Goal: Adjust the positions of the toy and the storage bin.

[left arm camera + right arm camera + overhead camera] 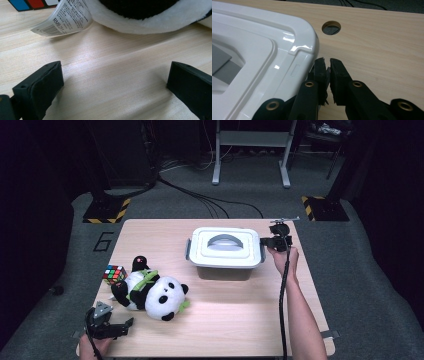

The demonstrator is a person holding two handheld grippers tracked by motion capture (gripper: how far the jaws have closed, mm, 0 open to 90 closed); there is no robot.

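Observation:
A white lidded box (202,257) with a grey handle (224,240) stands on the wooden table (240,320), right of centre. My right gripper (264,241) sits at the box's right end, its jaws closed on the grey side latch. In the right gripper view the gripper (327,61) presses against the lid's edge (297,65), a thin grey sliver between the pads. My left gripper (127,326) stands open near the front left corner, just short of a panda plush (155,295). In the left gripper view the gripper (116,72) holds nothing; the plush (140,22) and its label (66,17) lie ahead.
A Rubik's cube (114,274) lies left of the plush, its corner (32,3) at the top of the left gripper view. A round cable hole (331,27) is cut in the table beyond the box. Stands and cables occupy the floor behind.

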